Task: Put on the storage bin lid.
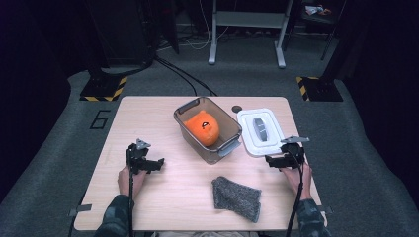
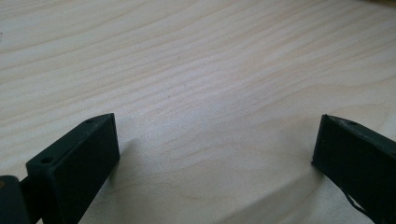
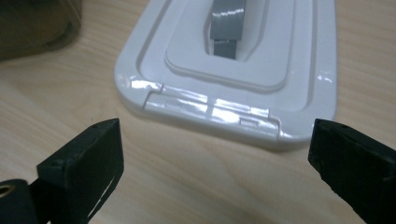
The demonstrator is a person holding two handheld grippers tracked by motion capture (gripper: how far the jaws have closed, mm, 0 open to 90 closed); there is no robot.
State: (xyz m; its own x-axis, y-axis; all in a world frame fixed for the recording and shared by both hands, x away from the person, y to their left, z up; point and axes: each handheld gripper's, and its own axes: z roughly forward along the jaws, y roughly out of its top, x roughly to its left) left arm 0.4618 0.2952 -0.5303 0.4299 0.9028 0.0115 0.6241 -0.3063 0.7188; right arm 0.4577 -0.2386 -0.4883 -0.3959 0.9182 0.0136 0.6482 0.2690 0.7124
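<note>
Nearest the person, a grey knitted cloth (image 1: 236, 198) lies flat on the wooden surface (image 1: 163, 197). Both forearms rest low at the near edge, hands palm-down. The left gripper (image 1: 150, 163) sits on bare wood, its fingers (image 2: 77, 161) spread wide and released. The right gripper (image 1: 276, 159) points at the white lid (image 1: 260, 131), fingers (image 3: 86, 156) likewise parted, just short of its near rim. Farther off, a clear storage bin (image 1: 208, 129) holds an orange pumpkin-shaped toy (image 1: 202, 127)
</note>
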